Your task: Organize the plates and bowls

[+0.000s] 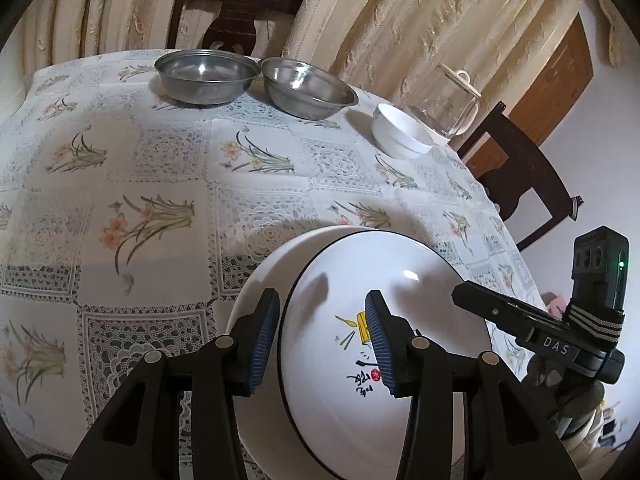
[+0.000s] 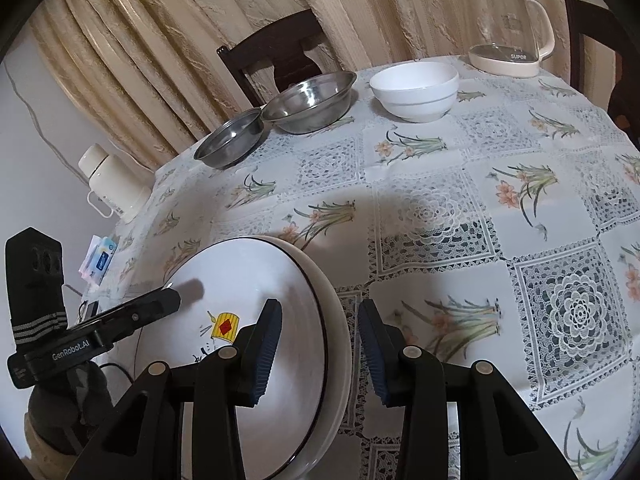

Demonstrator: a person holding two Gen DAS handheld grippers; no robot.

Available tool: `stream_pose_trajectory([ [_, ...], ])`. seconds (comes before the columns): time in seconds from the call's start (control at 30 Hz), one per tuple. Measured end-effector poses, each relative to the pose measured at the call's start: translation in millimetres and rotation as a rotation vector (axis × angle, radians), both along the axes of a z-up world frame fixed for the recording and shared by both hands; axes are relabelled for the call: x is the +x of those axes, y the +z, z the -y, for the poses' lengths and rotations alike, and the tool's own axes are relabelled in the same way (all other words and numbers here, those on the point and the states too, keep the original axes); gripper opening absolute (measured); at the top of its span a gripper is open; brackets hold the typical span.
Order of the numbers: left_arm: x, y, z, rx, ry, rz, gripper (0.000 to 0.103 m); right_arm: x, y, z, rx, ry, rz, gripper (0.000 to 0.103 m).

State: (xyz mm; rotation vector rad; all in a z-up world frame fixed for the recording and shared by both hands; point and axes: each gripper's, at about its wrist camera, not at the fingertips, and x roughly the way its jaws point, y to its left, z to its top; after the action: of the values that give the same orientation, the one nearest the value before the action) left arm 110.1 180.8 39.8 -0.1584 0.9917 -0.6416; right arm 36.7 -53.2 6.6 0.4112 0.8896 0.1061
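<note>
Two grippers work the plate stack at the near edge of the table [image 2: 460,168], one from each side. The left gripper [image 1: 324,340] has its jaws spread, straddling the rim of the top plate [image 1: 400,280]: one pad outside, one over the painted face. It isn't pinching yet, as far as I can tell. The right gripper [image 2: 320,344] is likewise spread across the opposite rim, one pad over the plate [image 2: 240,280], the other over the tablecloth.

The top plate, black-rimmed, sits nested on a plain white plate [image 1: 256,292] low in the frame. I'd guess a two-sided grip is planned because a wide, shallow plate would tip from one edge.

Further back, upper centre, the steel bowls, one smaller [image 2: 230,146] and one larger [image 2: 312,98], sit touching, with the white bowl [image 2: 414,88] just right of them, apart and unstacked.

Writing now: the kettle [image 2: 506,24], upper right, reads "SUPOR". The left gripper's body says "GenRobot.AI" in the right view; the right gripper's shows "DAS" in the left view. The plate carries brush-style characters and a red seal, too partly covered to read.
</note>
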Motion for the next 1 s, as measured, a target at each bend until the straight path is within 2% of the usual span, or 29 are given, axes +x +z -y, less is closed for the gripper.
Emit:
stream_pose_trajectory([
  [0.4, 4.0, -3.5, -6.6, -0.018, 0.022, -0.004, 0.046, 3.6, -7.8, -2.2, 0.012, 0.0, -0.026, 0.043],
  [1.0, 4.4, -2.0, -8.3, -0.026, 0.028, -0.005, 0.046, 4.2, -5.4, -16.1, -0.038, 0.013, -0.012, 0.053],
])
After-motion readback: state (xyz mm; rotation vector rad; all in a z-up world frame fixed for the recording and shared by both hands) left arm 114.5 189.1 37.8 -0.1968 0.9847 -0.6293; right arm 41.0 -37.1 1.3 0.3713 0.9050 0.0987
